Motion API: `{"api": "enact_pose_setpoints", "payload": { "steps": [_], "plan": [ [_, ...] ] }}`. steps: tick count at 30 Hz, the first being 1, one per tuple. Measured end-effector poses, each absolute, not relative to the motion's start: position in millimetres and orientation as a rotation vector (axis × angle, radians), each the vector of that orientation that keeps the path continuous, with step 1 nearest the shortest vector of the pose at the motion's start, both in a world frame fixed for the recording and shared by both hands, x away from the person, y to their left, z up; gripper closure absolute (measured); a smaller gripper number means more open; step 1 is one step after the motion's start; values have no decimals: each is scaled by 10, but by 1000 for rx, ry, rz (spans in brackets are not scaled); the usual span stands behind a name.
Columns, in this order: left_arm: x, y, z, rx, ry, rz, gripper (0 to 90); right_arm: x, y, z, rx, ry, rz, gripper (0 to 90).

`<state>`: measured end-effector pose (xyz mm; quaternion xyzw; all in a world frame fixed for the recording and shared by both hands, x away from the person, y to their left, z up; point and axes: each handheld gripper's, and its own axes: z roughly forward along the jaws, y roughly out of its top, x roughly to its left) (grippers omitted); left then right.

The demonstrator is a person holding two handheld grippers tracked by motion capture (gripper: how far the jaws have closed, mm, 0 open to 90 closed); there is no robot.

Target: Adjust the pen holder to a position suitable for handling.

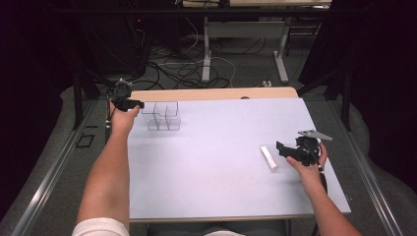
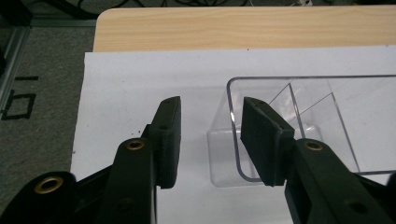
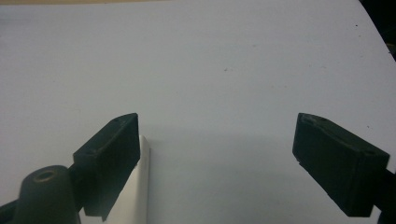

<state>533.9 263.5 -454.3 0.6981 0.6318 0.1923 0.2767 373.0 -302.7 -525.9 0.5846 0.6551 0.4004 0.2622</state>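
A clear plastic box [image 1: 164, 118] with inner dividers stands at the far left of the white table sheet [image 1: 216, 182]. My left gripper [image 1: 135, 104] is at its left end. In the left gripper view the box's near wall [image 2: 229, 116] stands between the jaws of the left gripper [image 2: 212, 135]: one jaw is inside the box, the other outside, and a gap remains on the outer side. A short white stick [image 1: 269, 158] lies flat at the right. My right gripper [image 1: 287, 150] is beside it, wide open, with the stick [image 3: 137, 196] against its left jaw.
A bare wooden strip [image 1: 211, 93] of the table shows past the sheet's far edge. Beyond it are table legs [image 1: 206, 54] and loose cables on the floor. A metal rail [image 1: 54, 167] runs along the floor at the left.
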Motion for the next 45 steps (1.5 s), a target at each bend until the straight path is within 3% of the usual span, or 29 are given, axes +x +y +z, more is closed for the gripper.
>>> {"api": "enact_pose_setpoints", "payload": {
  "steps": [15, 26, 45],
  "plan": [
    [5381, 2524, -4657, 1948, 1691, 468, 729, 3734, -3024, -5263, 1572, 1796, 1093, 145],
    [5424, 2457, -4731, 1968, 1704, 460, 751, 3731, -3011, -5266, 1562, 1806, 1098, 146],
    [5348, 2475, -4804, 1901, 1729, 490, 857, 3738, -3010, -5265, 1547, 1815, 1103, 146]
  ]
}}
